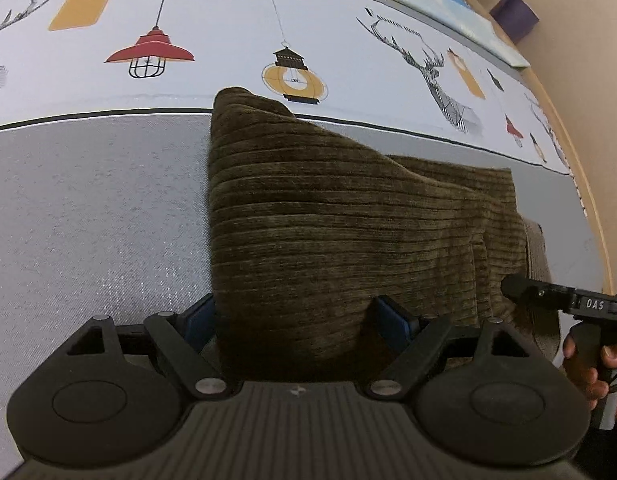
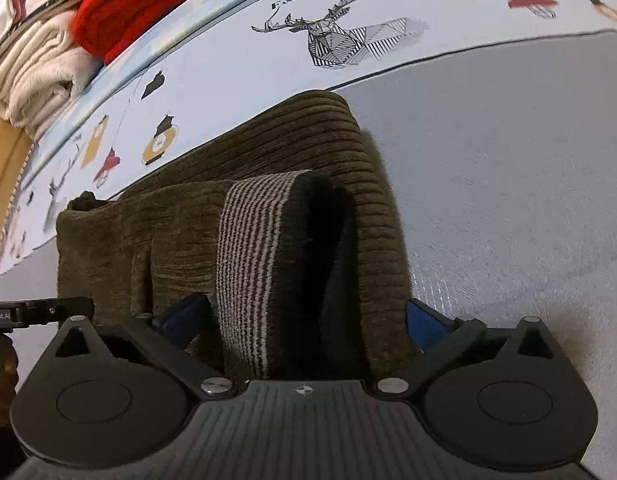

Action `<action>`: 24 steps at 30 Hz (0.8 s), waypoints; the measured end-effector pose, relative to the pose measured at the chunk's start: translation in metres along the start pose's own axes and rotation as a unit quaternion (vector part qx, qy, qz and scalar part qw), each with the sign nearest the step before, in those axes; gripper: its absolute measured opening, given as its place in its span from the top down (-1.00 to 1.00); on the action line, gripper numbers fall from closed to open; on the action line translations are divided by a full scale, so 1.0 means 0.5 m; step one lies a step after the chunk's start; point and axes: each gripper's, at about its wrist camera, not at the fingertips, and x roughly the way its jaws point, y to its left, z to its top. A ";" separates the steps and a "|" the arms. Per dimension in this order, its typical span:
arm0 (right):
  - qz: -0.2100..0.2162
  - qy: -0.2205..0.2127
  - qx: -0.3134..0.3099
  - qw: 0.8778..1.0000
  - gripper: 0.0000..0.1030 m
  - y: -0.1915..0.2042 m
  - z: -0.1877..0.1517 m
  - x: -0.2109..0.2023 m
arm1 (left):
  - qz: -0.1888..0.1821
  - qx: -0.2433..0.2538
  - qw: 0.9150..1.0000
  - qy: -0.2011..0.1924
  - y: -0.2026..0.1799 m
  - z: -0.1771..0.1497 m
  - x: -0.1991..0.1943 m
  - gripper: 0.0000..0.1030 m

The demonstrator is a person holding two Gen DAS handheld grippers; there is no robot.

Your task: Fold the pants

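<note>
Left wrist view, folded brown corduroy pants [image 1: 340, 224] on grey bed sheet [image 1: 92, 208], bare sheet open to their left, left hand-held gripper [image 1: 300, 316] spread wide astride near edge, right hand-held gripper [image 2: 308, 320] likewise wide, striped waistband [image 2: 252, 256] between its fingers, neither clamping.

The folded pants [image 1: 340, 216] lie on the bedsheet [image 1: 88, 208], between both grippers' fingers; stacked clothes [image 2: 40, 60] sit behind at the bed's edge.
</note>
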 end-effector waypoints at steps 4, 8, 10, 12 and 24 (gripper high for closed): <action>-0.017 -0.015 -0.011 1.000 -0.85 0.017 -0.001 -0.007 | -0.006 -0.010 1.000 0.000 0.004 0.005 0.014 -0.67; -0.039 -0.039 -0.043 0.998 -0.46 0.056 -0.005 -0.019 | -0.002 -0.004 1.000 -0.015 -0.003 0.012 0.012 -0.38; -0.049 -0.055 -0.050 0.996 -0.31 0.072 -0.001 -0.027 | 0.003 0.010 0.999 -0.032 -0.012 0.019 -0.001 0.03; -0.059 -0.073 -0.053 0.994 -0.17 0.088 0.008 -0.035 | 0.009 0.025 0.998 -0.055 -0.017 0.030 -0.022 0.26; -0.001 -0.187 -0.149 0.971 0.12 0.270 0.112 -0.069 | 0.106 0.038 0.965 -0.239 0.015 0.102 -0.195 0.33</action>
